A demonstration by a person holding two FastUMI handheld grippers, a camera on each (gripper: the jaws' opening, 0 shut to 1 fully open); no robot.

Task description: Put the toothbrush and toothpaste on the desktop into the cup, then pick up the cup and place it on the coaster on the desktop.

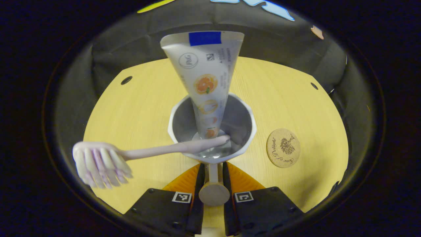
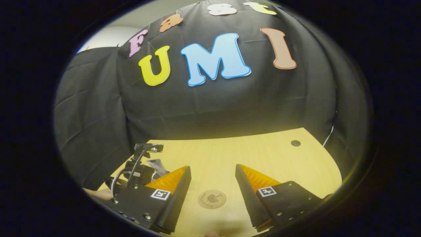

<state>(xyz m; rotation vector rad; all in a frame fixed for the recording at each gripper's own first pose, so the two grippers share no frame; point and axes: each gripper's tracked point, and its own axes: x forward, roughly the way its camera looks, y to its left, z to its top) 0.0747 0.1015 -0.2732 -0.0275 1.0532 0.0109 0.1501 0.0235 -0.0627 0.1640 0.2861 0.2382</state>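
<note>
A grey cup (image 1: 183,121) stands upright in the left gripper view with its handle (image 1: 213,189) pointing back at me. My left gripper (image 1: 212,168) is shut on that handle. The white toothpaste tube (image 1: 205,79) stands in the cup, crimped end up. The pale toothbrush (image 1: 149,152) leans in the cup too, handle end inside and bristled head (image 1: 98,164) hanging out to the left. The round cork coaster (image 1: 283,148) lies to the cup's right. In the right gripper view my right gripper (image 2: 213,167) hangs open above the coaster (image 2: 211,198).
The yellow wooden desktop (image 1: 131,112) has small dark holes near its far corners (image 1: 126,80). Black cloth walls close it in behind and at the sides. In the right gripper view the left gripper (image 2: 140,168) and a hand show at the lower left.
</note>
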